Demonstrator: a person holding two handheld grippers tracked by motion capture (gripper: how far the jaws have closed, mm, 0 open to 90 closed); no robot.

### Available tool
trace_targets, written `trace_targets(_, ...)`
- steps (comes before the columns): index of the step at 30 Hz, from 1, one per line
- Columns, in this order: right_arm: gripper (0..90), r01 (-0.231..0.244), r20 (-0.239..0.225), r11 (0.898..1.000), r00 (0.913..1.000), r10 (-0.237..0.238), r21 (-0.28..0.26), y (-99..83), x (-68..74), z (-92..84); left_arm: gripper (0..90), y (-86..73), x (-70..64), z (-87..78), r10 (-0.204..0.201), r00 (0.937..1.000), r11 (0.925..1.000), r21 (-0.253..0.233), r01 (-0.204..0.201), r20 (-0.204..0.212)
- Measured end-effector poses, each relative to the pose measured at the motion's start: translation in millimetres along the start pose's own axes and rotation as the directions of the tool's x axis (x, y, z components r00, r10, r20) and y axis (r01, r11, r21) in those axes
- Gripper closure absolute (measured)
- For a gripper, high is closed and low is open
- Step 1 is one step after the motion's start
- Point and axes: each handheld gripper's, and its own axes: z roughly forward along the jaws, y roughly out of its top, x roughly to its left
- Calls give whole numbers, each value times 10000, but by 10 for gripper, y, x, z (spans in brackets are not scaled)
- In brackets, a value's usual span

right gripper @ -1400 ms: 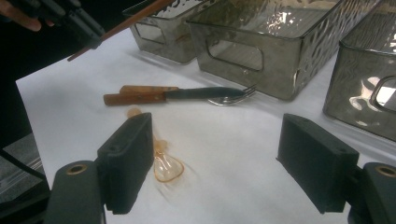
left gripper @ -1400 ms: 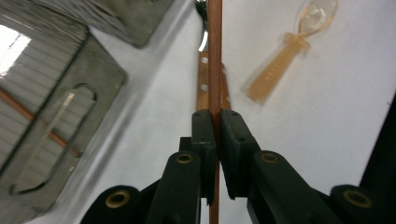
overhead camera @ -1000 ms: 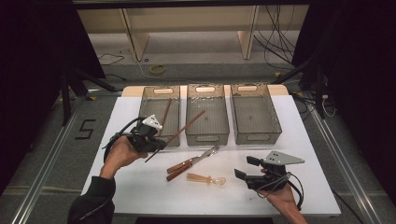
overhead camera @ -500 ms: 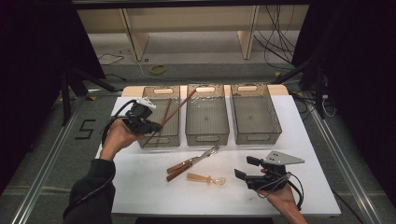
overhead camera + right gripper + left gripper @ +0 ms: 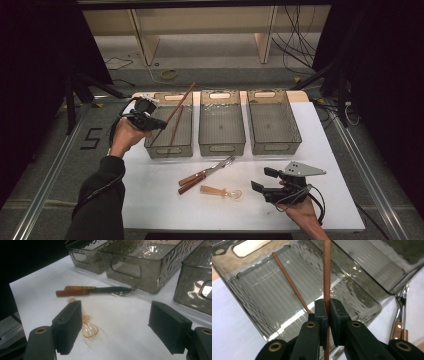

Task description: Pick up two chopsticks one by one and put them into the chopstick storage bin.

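Observation:
My left gripper [image 5: 156,124] is shut on a long brown chopstick [image 5: 176,111] and holds it slanted over the left grey bin [image 5: 167,150]. In the left gripper view the pads pinch the chopstick [image 5: 327,270] above the bin's ribbed floor [image 5: 262,290], where a second chopstick [image 5: 289,282] lies. My right gripper [image 5: 265,180] rests at the front right of the white table, jaws wide open and empty. Between its jaws in the right gripper view [image 5: 115,325] lie bare table and an amber plastic spoon [image 5: 90,331].
Two more grey bins, middle [image 5: 221,147] and right [image 5: 275,145], stand beside the left one along the back. A fork and a knife with wooden handles [image 5: 205,175] lie mid-table, the spoon [image 5: 220,191] just in front. Dark floor surrounds the table [image 5: 340,165].
My left gripper has moved back and to the left with the chopstick, which swung from pointing at the middle bin to lying over the left bin. The right gripper has stayed still.

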Motion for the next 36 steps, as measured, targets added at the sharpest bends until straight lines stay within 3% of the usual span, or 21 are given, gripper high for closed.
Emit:
trace_targets(8,275,-5,-9,10000,10000,5,1,-1,-2,0,843,26,132,40,-477,9981,9988,-102,474,-382)
trace_targets(18,275,-30,-17,10000,10000,30,6,-1,-3,4,843,-55,235,165,-949,9943,9955,19,951,-490)
trace_targets(26,274,-35,-26,10000,10000,35,2,-1,-4,2,843,-97,263,236,-1272,9905,9919,-90,1269,-516)
trace_targets(36,274,-29,-34,10000,10000,29,-11,-1,-4,0,843,-98,232,310,-1387,9890,9903,23,1390,-504)
